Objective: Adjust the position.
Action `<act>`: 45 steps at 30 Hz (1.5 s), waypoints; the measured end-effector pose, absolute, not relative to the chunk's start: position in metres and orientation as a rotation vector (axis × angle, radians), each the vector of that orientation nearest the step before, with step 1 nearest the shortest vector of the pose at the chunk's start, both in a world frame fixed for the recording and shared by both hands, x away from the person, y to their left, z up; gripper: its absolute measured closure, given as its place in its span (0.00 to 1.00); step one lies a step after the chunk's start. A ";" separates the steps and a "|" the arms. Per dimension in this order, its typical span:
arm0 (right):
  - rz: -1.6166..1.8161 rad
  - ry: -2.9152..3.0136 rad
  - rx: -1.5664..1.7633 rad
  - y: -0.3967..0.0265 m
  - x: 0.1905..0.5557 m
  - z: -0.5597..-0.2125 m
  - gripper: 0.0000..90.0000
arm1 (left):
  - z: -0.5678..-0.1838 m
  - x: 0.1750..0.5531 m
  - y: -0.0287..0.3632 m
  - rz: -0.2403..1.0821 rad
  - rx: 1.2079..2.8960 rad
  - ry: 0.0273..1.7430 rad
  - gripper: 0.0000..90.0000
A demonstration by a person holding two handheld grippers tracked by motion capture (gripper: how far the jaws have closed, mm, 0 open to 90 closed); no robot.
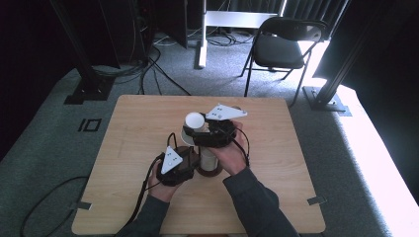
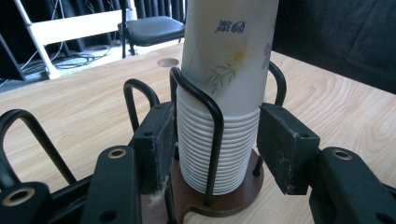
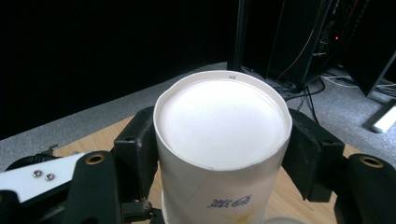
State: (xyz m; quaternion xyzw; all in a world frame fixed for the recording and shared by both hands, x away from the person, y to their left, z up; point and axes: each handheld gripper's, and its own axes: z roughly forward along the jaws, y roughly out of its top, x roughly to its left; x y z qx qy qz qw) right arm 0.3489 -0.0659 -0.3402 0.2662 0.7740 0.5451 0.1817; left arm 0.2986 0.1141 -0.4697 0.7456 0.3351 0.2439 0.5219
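A stack of upturned paper cups point(image 2: 219, 154) stands inside a black wire holder point(image 2: 217, 116) on a round brown base point(image 2: 233, 200), near the middle of the table point(image 1: 138, 128). My left gripper point(image 2: 217, 135) has its pads pressed on both sides of the ribbed rims low on the stack. The top cup point(image 3: 222, 121), white with a daisy print, sticks up above the rest. My right gripper point(image 3: 222, 140) is shut on it just under its flat white bottom. From above, the right gripper point(image 1: 197, 132) sits over the cup point(image 1: 194, 119) and the left gripper point(image 1: 190, 163) beside the holder.
A black folding chair point(image 1: 281, 44) and a white frame stand beyond the table's far edge, with cables on the carpet. A round hole point(image 2: 168, 62) is cut in the tabletop behind the holder. Bare wood lies to the left and right of the hands.
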 end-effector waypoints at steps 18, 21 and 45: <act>1.537 2.235 0.710 -0.050 0.341 -0.348 0.38 | -0.463 0.295 0.127 0.574 1.754 0.773 0.61; 1.537 2.244 0.704 -0.048 0.341 -0.350 0.38 | -0.462 0.295 0.129 0.579 1.752 0.771 0.61; 1.556 2.308 0.669 -0.036 0.338 -0.357 0.38 | -0.456 0.294 0.138 0.547 1.689 0.734 0.69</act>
